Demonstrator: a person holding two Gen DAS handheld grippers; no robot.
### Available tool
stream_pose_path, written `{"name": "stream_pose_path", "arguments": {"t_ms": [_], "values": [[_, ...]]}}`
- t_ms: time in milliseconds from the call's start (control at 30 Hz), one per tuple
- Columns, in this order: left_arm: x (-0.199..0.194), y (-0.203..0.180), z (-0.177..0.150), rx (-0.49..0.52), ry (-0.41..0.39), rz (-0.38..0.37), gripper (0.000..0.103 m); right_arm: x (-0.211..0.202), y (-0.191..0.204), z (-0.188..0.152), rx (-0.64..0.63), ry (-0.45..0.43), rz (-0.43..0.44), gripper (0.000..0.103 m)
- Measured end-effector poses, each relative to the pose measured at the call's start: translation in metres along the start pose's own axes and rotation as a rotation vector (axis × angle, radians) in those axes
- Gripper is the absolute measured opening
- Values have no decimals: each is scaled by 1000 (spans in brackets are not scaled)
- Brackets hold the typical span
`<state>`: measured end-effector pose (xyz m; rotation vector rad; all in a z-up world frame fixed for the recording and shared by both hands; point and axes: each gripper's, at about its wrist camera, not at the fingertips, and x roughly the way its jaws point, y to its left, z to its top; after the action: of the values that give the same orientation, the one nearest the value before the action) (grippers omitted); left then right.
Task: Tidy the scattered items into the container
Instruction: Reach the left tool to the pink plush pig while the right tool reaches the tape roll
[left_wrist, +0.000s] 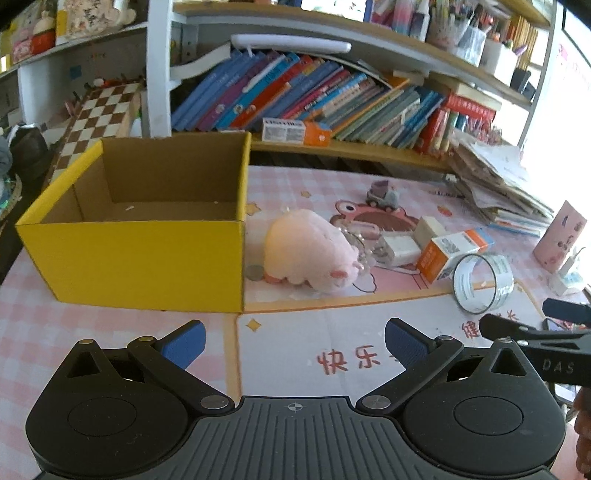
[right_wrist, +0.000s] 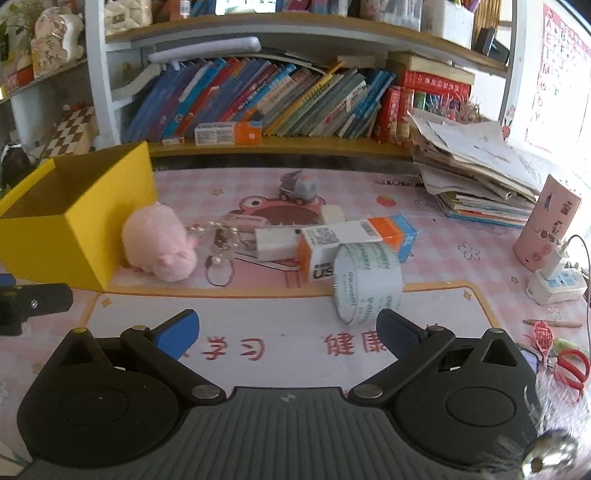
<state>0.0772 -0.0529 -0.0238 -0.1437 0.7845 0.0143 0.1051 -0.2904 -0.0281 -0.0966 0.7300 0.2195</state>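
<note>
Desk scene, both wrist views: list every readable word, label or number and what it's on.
"快乐" on the desk mat.
"学习" and "健康" on the same mat, right wrist view.
"US", cut off, on the orange and white box.
"DAS" on the right gripper body, left wrist view.
"A B C", alphabet letters, on the wall poster.
Tape roll: repeated print, too blurred.
Book spines, box barcodes: too small.

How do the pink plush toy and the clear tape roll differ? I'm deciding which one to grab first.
The pink plush toy is soft, opaque and rounded, lying right beside the yellow box; the clear tape roll is a hollow see-through ring standing on edge, farther from the box and nearer the right gripper. Both sit loose on the desk mat, ungripped.
</note>
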Motion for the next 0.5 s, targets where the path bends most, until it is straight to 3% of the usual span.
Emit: {"name": "stream_pose_path", "arguments": {"t_ms": [500], "values": [[38,-34,12,-32,61,25,103,47,-53,10,5,61,10,102]]}}
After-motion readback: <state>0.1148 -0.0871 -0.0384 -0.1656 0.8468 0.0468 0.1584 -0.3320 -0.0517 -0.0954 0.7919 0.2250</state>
